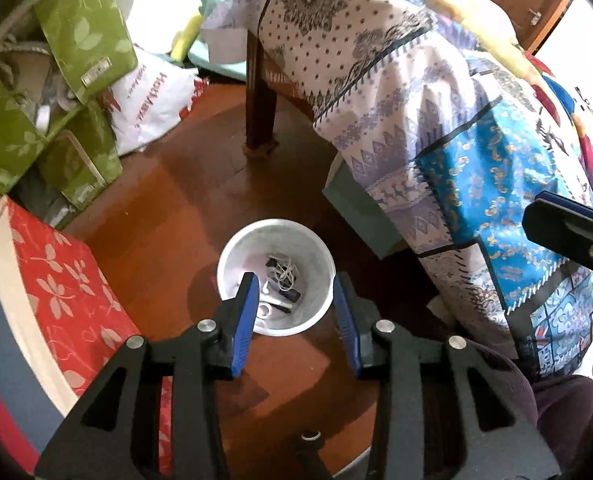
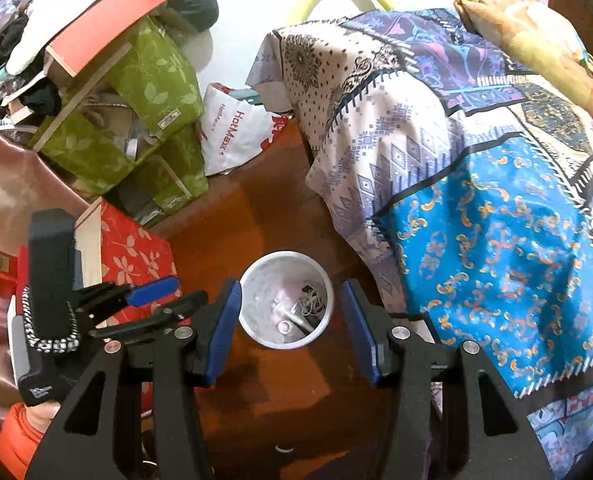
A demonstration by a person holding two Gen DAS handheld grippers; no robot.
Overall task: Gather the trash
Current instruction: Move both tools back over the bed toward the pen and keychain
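A white round bin stands on the brown wooden floor, holding several bits of trash: white cords, dark pieces and a white ring. My left gripper hovers above the bin's near rim, open and empty. In the right wrist view the same bin sits between my right gripper's blue pads; the right gripper is open and empty above it. The left gripper shows at the left of that view. The right gripper's edge shows at the right of the left view.
A bed with a patterned blue and white sheet hangs over the right side. Green fabric boxes, a red flowered box and a white HotMax bag crowd the left. A dark wooden leg stands behind the bin.
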